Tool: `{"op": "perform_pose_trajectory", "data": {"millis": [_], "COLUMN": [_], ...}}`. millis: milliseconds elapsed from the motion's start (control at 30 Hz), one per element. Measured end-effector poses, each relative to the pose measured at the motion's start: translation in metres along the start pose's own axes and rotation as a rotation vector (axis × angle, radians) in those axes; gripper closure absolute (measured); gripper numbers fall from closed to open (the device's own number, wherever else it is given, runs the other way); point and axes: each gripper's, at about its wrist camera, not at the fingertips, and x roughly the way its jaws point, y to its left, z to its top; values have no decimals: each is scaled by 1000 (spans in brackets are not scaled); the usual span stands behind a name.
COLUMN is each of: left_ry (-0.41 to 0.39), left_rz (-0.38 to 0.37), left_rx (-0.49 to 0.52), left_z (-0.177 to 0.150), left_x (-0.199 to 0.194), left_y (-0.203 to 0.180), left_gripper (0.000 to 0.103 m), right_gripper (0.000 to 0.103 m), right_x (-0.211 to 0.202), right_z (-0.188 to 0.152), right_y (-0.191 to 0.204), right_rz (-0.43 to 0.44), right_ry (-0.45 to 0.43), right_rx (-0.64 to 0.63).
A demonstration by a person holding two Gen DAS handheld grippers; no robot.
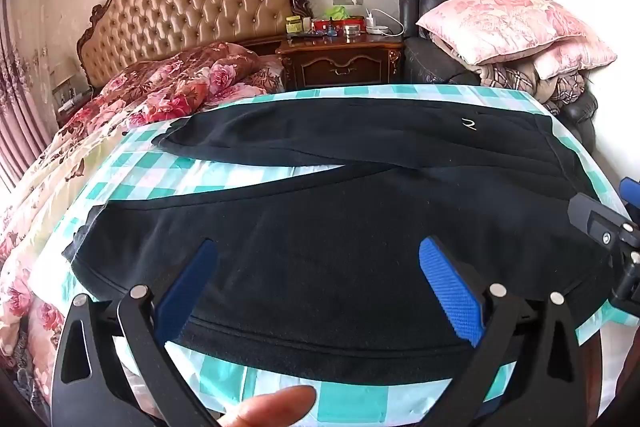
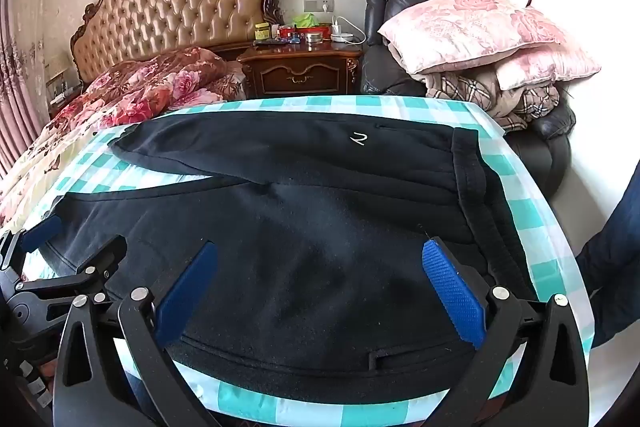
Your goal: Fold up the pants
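Black pants lie flat on a teal checked cloth, legs spread to the left, waistband at the right. A small white logo marks the far leg. My left gripper is open, its blue pads above the near leg's hem side. My right gripper is open above the near hip, close to the waistband. Each gripper shows at the edge of the other's view: the right one in the left wrist view, the left one in the right wrist view.
A bed with floral quilt and tufted headboard stands behind at left. A wooden nightstand with small items is behind centre. A dark chair with pink pillows is at the right. A thumb shows at the bottom.
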Motion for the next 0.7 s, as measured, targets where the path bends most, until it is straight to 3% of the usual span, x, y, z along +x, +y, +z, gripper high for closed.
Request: {"op": "perform_pose_trajectory", "data": {"millis": [533, 700], "left_ry": [9, 5], "left_rz": [-10, -27], "left_rx": [-6, -19], "left_z": [-1, -1], "left_x": [3, 4], "left_y": [-9, 4], "left_gripper": [1, 1], "right_gripper": [4, 4], "right_x": [-2, -1], "right_z": [0, 1], "right_y": [1, -1], "right_rz": [-7, -15], "right_ry": [5, 4], "right_rx": [-7, 6]}}
